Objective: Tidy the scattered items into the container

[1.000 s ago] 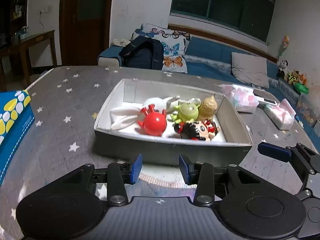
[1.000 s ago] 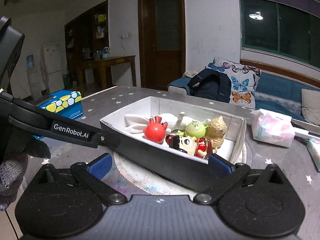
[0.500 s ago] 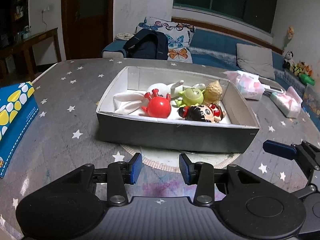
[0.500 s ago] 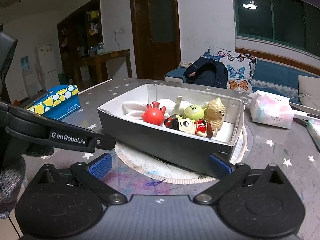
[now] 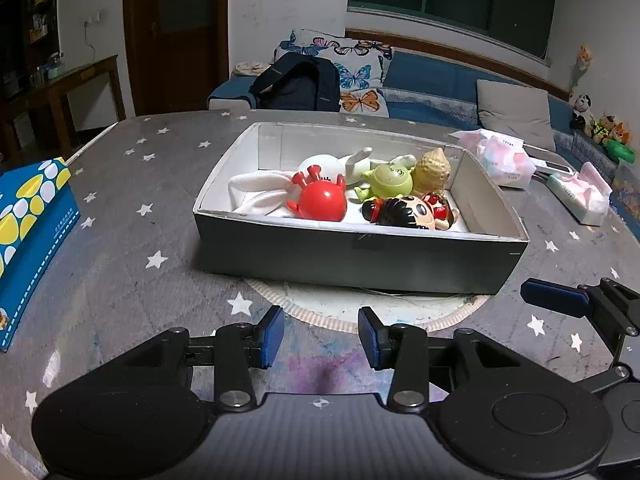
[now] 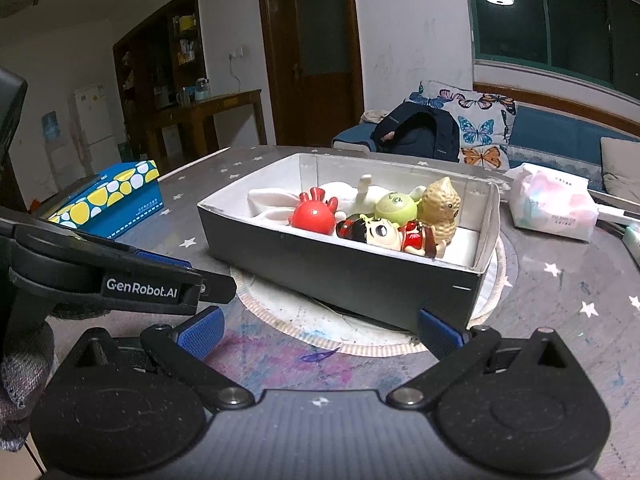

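A grey box (image 5: 352,256) with a white inside stands on a round mat in the middle of the table; it also shows in the right wrist view (image 6: 340,268). It holds a red crab toy (image 5: 320,200), a green monster toy (image 5: 390,178), a tan peanut figure (image 5: 434,168), a black-haired doll (image 5: 408,210) and a white rabbit toy (image 5: 260,192). My left gripper (image 5: 320,334) is partly open and empty, in front of the box. My right gripper (image 6: 320,330) is wide open and empty, also in front of it.
A blue tissue box (image 5: 28,216) with yellow and white spots lies at the table's left edge. Two pink-white tissue packs (image 5: 502,156) (image 5: 584,196) lie at the right. A sofa with cushions and a dark backpack (image 5: 300,88) stands behind the table.
Both grippers have drawn back from the box and risen a little, so the box looks farther away. The jaws of both have kept their width.
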